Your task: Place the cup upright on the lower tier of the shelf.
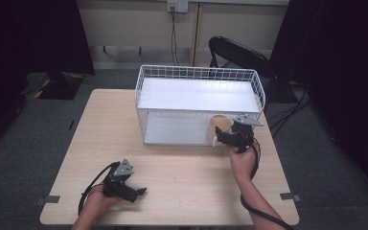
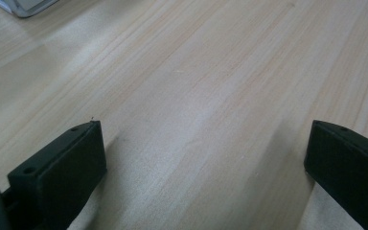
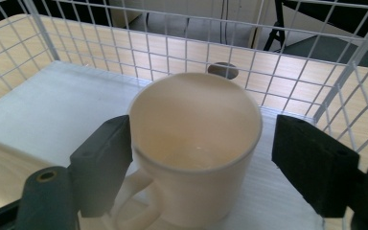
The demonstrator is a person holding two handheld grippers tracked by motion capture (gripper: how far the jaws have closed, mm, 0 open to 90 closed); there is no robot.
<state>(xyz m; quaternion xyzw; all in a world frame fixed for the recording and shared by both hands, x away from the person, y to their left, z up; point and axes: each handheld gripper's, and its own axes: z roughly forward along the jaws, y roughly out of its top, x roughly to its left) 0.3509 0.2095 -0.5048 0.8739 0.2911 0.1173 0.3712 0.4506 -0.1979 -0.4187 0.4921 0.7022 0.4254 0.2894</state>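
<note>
The cream mug [image 3: 195, 153] stands upright on the lower white shelf of the wire basket rack [image 1: 199, 74], near its front right corner. It sits with its mouth up, so it would not spill or roll. Its handle points back toward the person's right hand [image 1: 242, 160].

The right gripper [image 1: 225, 135] reaches into the rack at that corner. In the right gripper view its two black jaws stand on either side of the mug. The left one is right up against the mug's side by the handle. The other one is apart from the mug, with a gap you can see — so the claw is open wide and is not squeezing the mug. My guess is that the mug is either just set down or about to be picked up; the pictures do not say which.

The left gripper [image 1: 133, 192] waits low over the wooden table [image 1: 182, 191], well apart from the rack. Its jaws are spread wide with only bare wood between them — it holds nothing. It looks like it is kept out of the way while the right hand does the work.
</note>
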